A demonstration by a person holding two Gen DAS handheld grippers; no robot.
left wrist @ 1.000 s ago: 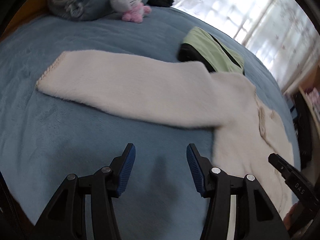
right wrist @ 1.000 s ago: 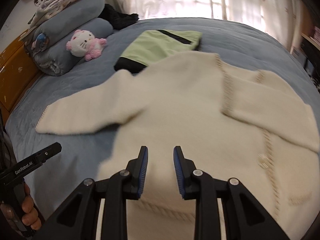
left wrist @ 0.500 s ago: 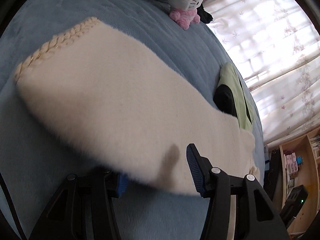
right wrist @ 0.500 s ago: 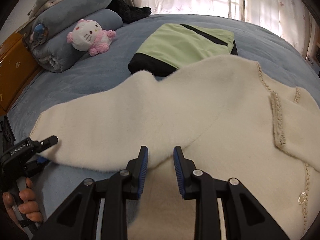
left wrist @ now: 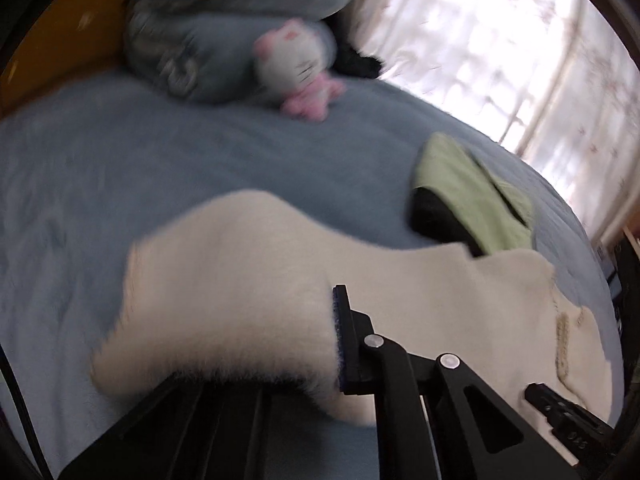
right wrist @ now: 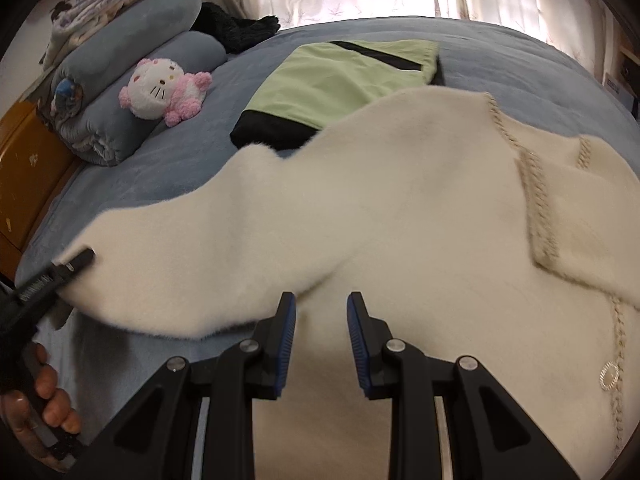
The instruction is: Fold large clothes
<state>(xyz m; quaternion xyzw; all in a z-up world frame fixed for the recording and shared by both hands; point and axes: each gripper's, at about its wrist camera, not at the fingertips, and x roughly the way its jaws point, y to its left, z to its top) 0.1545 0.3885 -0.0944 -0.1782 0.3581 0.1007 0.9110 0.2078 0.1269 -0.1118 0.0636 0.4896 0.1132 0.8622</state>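
A large cream fuzzy cardigan (right wrist: 420,216) lies spread on the blue bed. Its long left sleeve (left wrist: 248,280) is lifted at the cuff end. My left gripper (left wrist: 312,344) is shut on the sleeve's cuff; the fabric hides its left finger. It shows in the right wrist view (right wrist: 72,264) at the sleeve's end, held by a hand. My right gripper (right wrist: 322,320) is open a little and empty, hovering above the cardigan's body near the sleeve's underarm. The right gripper's tip shows in the left wrist view (left wrist: 560,408).
A folded green and black garment (right wrist: 332,84) lies beyond the cardigan. A pink and white plush cat (right wrist: 160,88) leans on rolled blue bedding (right wrist: 120,80) at the headboard. A black item (right wrist: 236,28) lies by the curtained window.
My left gripper has closed on the sleeve cuff and lifted it, carrying it toward the cardigan's body. The right gripper moved slightly forward over the body and stays open.
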